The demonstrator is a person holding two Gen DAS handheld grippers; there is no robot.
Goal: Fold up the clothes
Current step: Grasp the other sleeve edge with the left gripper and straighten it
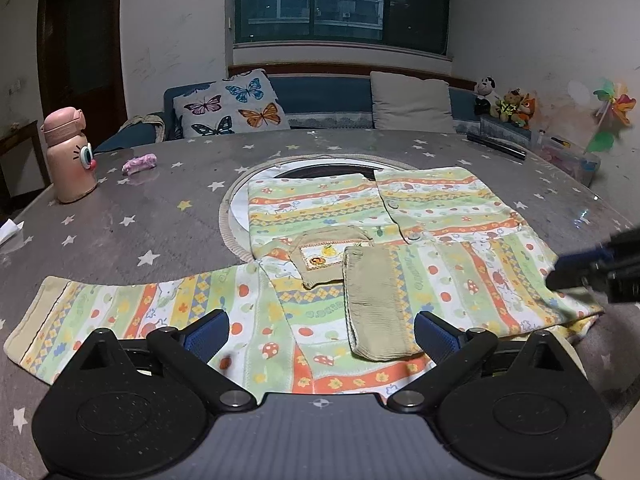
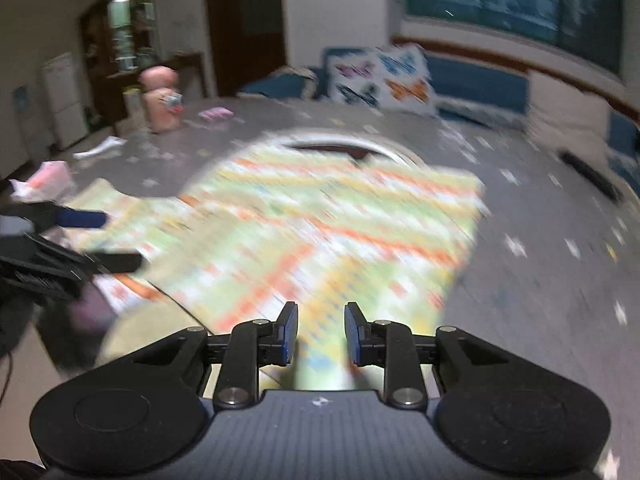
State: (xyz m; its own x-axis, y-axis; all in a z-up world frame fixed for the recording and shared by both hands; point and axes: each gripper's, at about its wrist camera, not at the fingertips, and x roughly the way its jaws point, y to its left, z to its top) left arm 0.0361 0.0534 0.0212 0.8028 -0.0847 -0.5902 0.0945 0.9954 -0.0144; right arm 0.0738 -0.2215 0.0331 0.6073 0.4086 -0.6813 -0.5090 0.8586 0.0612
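At the far left of the left wrist view, a pink bottle (image 1: 69, 156) is being shown upright on the star-patterned table (image 1: 160, 216). Across the middle, a striped child's garment (image 1: 360, 240) is being displayed flat — one sleeve stretched toward the lower left, the other folded over the front. The left gripper (image 1: 322, 336) is being held wide apart above it; the right gripper (image 2: 321, 334) — apart too, nothing clamped — is being seen over blurred cloth.

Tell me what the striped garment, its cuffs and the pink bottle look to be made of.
Striped garment: soft printed cotton knit, matte, lying limp. Cuff: beige ribbed knit, fine ridges visible. Pink bottle: probably smooth plastic, with a slight sheen.
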